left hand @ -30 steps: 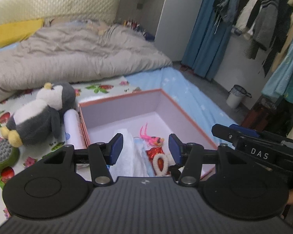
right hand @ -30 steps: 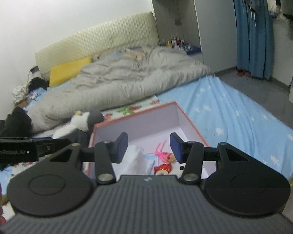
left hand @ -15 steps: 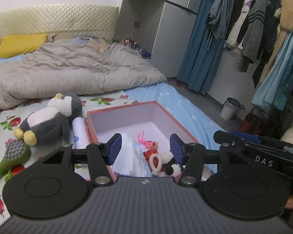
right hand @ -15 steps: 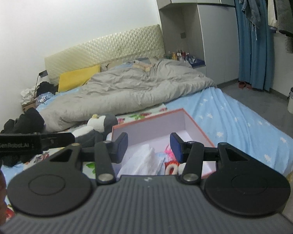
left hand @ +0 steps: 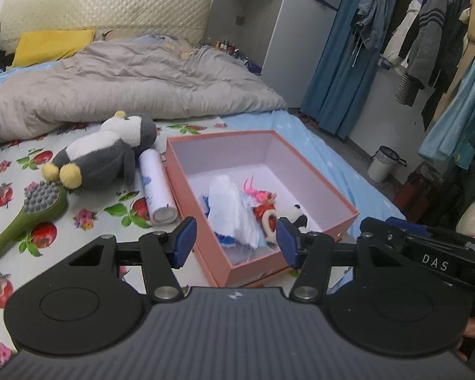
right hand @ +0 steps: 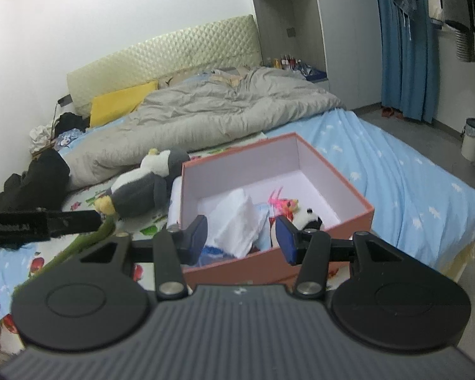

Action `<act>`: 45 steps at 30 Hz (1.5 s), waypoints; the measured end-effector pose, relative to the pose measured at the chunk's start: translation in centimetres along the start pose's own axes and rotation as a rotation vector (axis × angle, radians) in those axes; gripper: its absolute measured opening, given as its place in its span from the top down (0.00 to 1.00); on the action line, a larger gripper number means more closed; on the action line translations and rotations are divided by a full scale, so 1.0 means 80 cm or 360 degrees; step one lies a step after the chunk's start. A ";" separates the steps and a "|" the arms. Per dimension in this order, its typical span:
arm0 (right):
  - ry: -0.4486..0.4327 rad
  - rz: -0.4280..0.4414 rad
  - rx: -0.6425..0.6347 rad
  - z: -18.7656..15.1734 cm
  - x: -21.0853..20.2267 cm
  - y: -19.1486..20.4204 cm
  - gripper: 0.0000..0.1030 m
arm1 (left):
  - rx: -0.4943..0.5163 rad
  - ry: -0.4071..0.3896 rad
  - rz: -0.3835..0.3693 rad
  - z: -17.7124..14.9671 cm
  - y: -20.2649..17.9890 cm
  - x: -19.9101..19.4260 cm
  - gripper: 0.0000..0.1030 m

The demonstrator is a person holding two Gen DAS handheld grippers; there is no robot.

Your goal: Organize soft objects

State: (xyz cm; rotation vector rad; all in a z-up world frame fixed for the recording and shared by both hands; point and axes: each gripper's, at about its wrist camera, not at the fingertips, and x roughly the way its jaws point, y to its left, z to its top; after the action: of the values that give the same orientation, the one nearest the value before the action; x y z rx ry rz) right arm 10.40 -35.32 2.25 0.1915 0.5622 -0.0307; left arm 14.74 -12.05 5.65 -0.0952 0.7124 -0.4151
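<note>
One penguin plush (left hand: 107, 155), one white roll (left hand: 156, 186), one pink box (left hand: 262, 272), one brush (left hand: 31, 212)

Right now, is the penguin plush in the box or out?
Out. The penguin plush lies on the floral sheet left of the pink box, beside a white roll.

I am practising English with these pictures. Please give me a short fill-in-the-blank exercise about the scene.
1. The toy panda lies inside the ____ box.
2. The plush penguin lies ____ the box.
3. The pillow near the headboard is ____.
4. Between the penguin and the box lies a white ____.

Missing words: pink; outside; yellow; roll
</note>
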 end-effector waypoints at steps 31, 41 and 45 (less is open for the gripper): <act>0.0066 -0.0110 0.0015 -0.027 0.011 -0.024 0.14 | 0.0011 0.0093 0.0134 -0.016 0.002 0.027 0.00; 0.0071 -0.0105 0.0013 -0.027 0.008 -0.023 0.14 | 0.0015 0.0070 0.0137 -0.017 -0.003 0.022 0.00; 0.0072 -0.0099 0.0010 -0.027 0.007 -0.023 0.14 | 0.0008 0.0069 0.0145 -0.016 -0.004 0.021 0.00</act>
State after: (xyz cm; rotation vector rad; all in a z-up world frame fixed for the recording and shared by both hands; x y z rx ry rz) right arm 9.60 -36.72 -0.16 0.1809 0.6129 -0.0887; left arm 14.93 -12.96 3.68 -0.0491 0.7553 -0.3327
